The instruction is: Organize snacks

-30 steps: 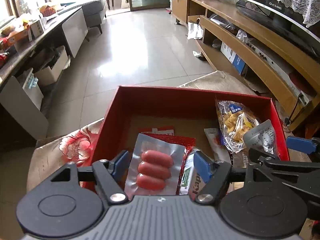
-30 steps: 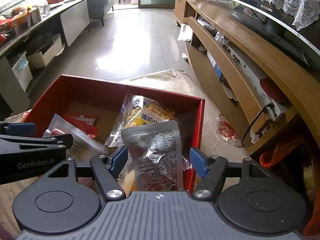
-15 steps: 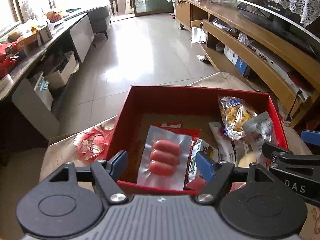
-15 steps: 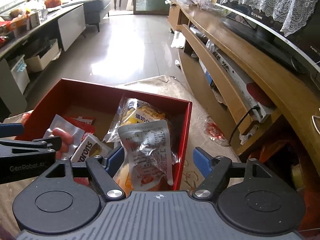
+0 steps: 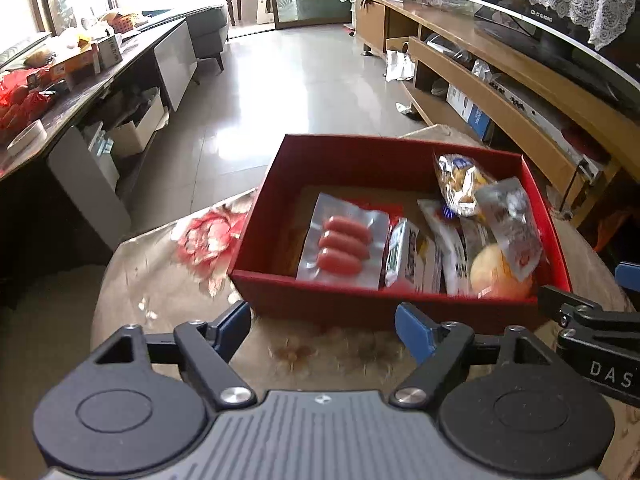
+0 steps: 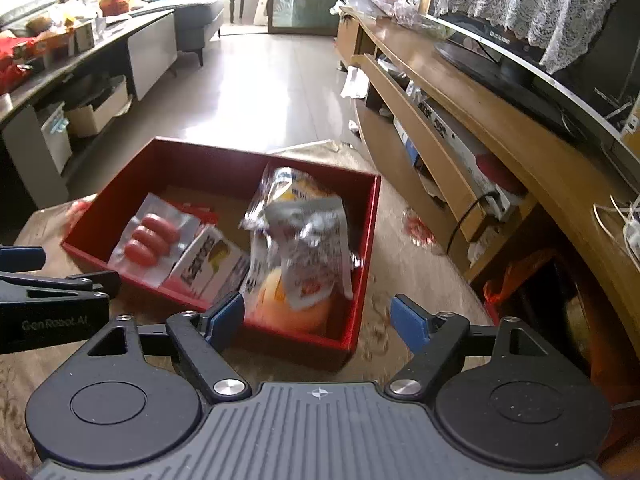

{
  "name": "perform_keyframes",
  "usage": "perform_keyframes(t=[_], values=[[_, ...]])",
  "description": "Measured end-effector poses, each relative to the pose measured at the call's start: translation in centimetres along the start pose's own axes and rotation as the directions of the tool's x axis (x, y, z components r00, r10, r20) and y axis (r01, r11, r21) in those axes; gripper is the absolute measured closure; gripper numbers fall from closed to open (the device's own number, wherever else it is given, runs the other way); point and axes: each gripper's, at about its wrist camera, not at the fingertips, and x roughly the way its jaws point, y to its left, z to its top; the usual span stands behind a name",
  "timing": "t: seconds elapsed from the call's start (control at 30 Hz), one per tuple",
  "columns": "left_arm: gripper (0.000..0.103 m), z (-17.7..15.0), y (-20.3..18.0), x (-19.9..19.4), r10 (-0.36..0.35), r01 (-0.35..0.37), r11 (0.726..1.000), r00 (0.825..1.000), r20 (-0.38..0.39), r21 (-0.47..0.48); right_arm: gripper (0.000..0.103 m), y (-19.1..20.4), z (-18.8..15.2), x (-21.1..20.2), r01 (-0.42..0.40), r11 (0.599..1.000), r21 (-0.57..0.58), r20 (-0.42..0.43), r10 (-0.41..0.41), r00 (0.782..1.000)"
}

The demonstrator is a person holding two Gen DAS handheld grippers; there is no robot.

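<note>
Both tools are empty, and their jaws have just been opening. The left gripper [image 5: 324,330] stands with its blue pads well apart over the flowered tablecloth [image 5: 168,280], with nothing between them. The right gripper [image 6: 318,322] is also spread wide, and its pads frame only the near right corner of the box without touching it.

The red box [image 5: 264,208] lies ahead of both tools, in the middle of each frame. In the left wrist view its long side runs from left to right, and its near wall is just above the pads. The snacks are all inside it. The sausage pack [image 5: 344,242] lies flat in the left part, with its long axis running toward the far wall. The silver packet [image 6: 310,248] leans up in the right part, over a round yellow bun [image 6: 280,300]. Between them lies a white packet [image 6: 208,258].

The left tool is nearer to the sausage pack, and the right tool is nearer to the silver packet. Probably the packing is done, or another snack must be fetched, but no loose snack is visible on the cloth.

There is free cloth to the left of the box. On the right the wooden TV shelf [image 6: 452,120] is near, so there is less room there. The two tools are close beside each other and could collide.
</note>
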Motion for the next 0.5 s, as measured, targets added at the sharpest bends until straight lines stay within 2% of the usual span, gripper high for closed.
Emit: perform_keyframes(t=[0.5], values=[[0.015,-5.9,0.7,-2.8,-0.029,0.029,1.000,0.999,-0.034,-0.012,0.017,1.1,-4.9,-3.4,-0.009,1.000,0.019,-0.018,0.010,1.000]])
